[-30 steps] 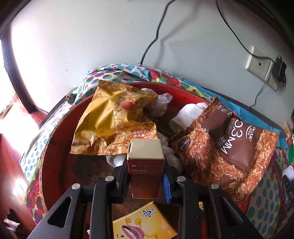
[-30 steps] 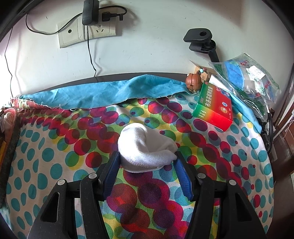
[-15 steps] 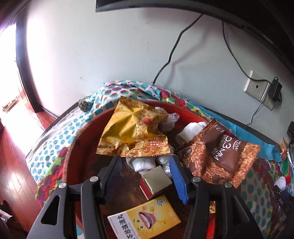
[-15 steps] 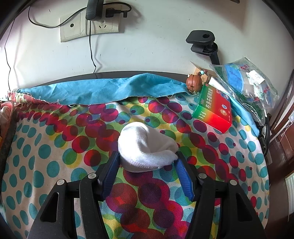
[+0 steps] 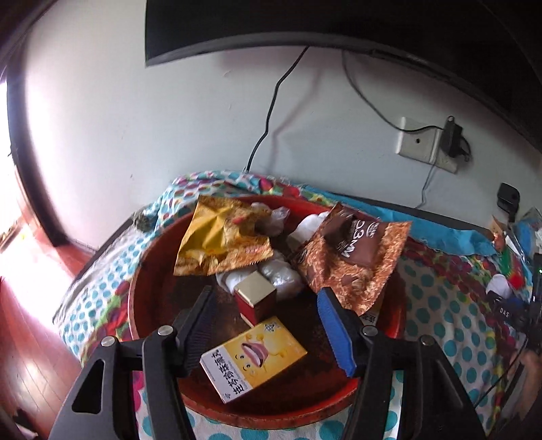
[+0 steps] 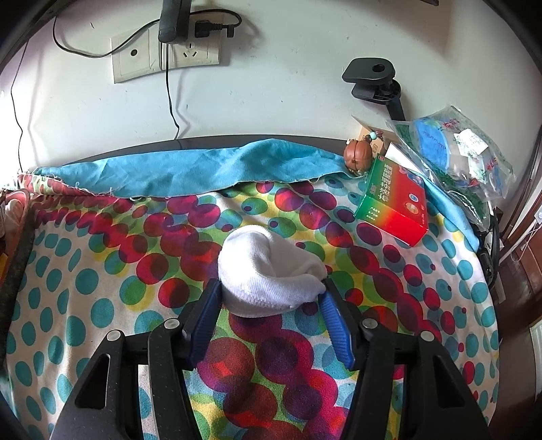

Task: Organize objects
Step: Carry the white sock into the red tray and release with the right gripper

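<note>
The left gripper (image 5: 267,325) is spread, jaws just opened, nothing between them; the small red box (image 5: 255,299) is left in the round red tray (image 5: 142,298). The white sock (image 6: 267,272), mid-cloth, is pinched by the right gripper (image 6: 269,311); it is best lifted clear before being carried.

A pale wall (image 5: 142,111) stands behind the counter (image 6: 298,137), whose dark edge shows along the wall. A spotted cloth (image 6: 101,270) covers the counter, its blue underside (image 6: 189,176) folded over at the back. High on the wall hangs a dark screen (image 5: 338,23), a black cable (image 5: 271,111) dropping from it. A white socket plate (image 6: 162,54) sits lower — plugs and an adapter are pushed in, thin cords trailing off. A black clamp arm (image 6: 376,81) rises at the counter's right end. To the left, reddish wood floor (image 5: 30,338) gleams under strong daylight — a dark frame (image 5: 30,169) edges the bright opening.
</note>
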### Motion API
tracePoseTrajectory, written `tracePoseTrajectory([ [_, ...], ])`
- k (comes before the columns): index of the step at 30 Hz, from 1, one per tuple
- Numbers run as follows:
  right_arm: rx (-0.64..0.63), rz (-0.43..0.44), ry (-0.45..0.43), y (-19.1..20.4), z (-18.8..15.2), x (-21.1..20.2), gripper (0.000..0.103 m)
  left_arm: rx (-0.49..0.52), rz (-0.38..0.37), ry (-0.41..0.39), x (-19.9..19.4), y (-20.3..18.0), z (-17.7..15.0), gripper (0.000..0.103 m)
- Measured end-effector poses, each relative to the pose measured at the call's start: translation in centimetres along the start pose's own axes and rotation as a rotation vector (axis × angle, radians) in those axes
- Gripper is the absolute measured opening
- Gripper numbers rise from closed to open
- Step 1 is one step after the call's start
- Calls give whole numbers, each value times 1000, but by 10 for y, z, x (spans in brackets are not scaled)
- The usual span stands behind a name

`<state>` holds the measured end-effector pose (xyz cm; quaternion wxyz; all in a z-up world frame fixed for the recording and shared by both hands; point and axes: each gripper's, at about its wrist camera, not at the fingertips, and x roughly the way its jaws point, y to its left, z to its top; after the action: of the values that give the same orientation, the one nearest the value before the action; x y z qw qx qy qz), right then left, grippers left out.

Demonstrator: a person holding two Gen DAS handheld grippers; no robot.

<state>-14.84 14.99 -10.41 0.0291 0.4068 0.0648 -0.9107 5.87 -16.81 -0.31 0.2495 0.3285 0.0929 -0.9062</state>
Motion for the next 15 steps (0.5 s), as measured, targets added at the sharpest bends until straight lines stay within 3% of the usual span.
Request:
tracePoseTrajectory([
  [8,-33,-19,-26,5,2,-9,55,-18,32,-7,2,20,5,63],
  [15,-71,72,-64,27,13,-44,55,-43,37,-7,2,29,7,63],
])
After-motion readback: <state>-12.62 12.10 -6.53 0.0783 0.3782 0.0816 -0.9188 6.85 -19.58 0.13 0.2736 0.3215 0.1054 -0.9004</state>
